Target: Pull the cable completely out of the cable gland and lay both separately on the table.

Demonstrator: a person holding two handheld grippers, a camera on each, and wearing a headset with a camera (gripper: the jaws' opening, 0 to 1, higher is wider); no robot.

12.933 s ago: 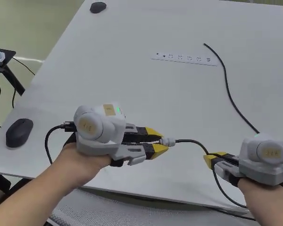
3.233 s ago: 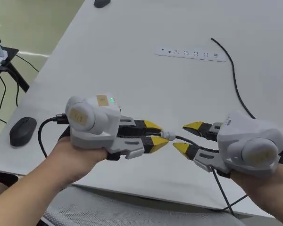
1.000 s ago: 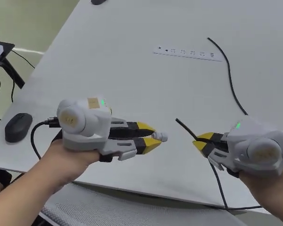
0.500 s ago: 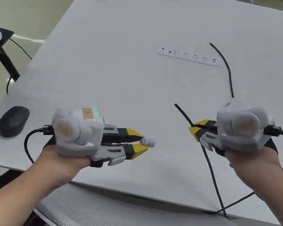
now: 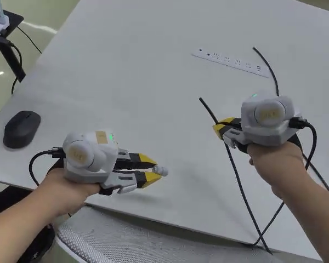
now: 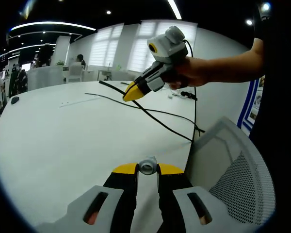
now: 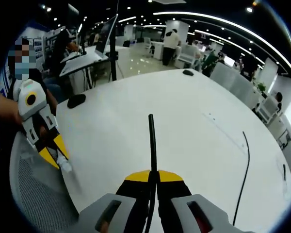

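Judging by how things lie, the pulling part is done: the cable (image 5: pixel 236 175) is clear of the cable gland (image 5: pixel 160 171), and bare bench (image 5: pixel 126 71) is seen between them. In the head view the small pale gland is pinched at the tips of the left claw (image 5: pixel 149 169), at about 7 o'clock of the picture, above the near edge of the bench. In the left gripper view it is seen clamped between the yellow-tipped jaws, which are closed on it. The right claw (image 5: pixel 219 129), at about 3 o'clock, is clenched on the black cable. The bare free end sticks out past the tips toward 11 o'clock, while the rest trails toward 5 o'clock and over the near edge. In the right gripper view the cable runs straight to 12 o'clock from between the closed jaws. Neither part is judged to be laid down yet. What is left is for the gland and the cable to be set on the bench, apart from each other, and for both claws to be released. A mouse (image 5: pixel 21 129) lies at 9 o'clock and a power strip (image 5: pixel 230 59) at 1 o'clock, well apart from the work.
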